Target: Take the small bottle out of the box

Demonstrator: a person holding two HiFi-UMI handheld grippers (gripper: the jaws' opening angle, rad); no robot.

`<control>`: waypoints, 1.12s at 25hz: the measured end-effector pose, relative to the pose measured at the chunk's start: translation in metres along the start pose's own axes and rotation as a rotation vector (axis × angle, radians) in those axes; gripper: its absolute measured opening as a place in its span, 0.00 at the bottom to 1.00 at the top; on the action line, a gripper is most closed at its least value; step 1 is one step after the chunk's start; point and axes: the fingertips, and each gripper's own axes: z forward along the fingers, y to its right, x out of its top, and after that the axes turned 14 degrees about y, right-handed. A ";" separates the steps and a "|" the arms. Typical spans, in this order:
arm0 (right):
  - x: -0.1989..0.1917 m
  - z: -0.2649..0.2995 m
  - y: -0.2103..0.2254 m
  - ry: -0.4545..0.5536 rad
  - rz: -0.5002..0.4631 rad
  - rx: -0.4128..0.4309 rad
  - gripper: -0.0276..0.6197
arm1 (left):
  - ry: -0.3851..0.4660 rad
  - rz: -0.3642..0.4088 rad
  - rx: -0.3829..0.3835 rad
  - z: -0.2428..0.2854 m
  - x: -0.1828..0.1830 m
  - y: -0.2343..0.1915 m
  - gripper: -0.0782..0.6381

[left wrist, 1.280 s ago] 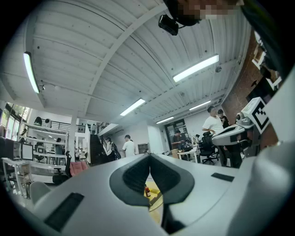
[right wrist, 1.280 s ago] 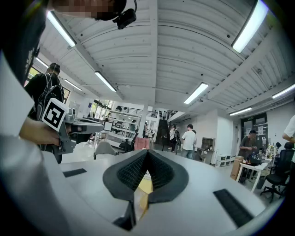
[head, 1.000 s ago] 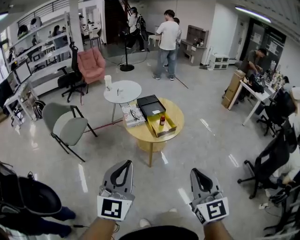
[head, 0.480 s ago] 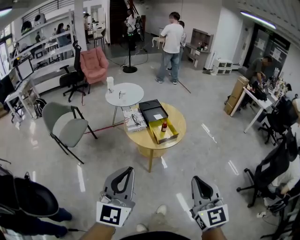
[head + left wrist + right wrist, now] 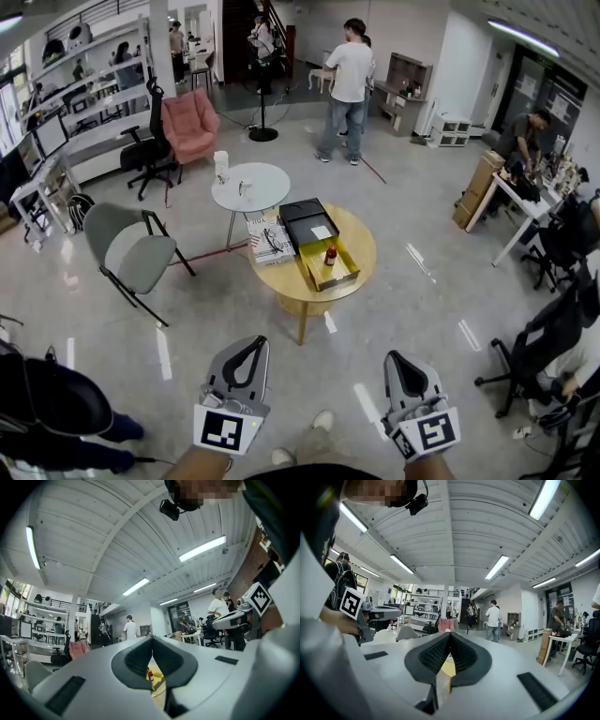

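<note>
left claw (image 5: 249, 349) – tips together, empty | right claw (image 5: 401, 364) – closed, empty | small bottle (image 5: 330, 255) – upright in yellow box (image 5: 339, 270) on round table (image 5: 359, 236)

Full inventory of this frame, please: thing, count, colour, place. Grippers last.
small bottle: 1, red, upright inside the yellow box
yellow box: 1, yellow, open, on the round table
black flat box: 1, black, on the round table behind the yellow box
book: 1, pale printed cover, left edge of the round table
round table: 1, light wood, mid-floor ahead
side table: 1, white, behind the round table
cup: 1, white, on the side table
chair: 1, grey, left of the tables
armchair: 1, pink, far left
left gripper: 1, grey, bottom left, shut, empty
right gripper: 1, grey, bottom right, shut, empty
</note>
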 end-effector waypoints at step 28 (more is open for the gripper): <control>-0.040 0.072 0.056 -0.047 0.064 0.052 0.07 | -0.075 -0.014 0.024 0.078 -0.058 -0.014 0.13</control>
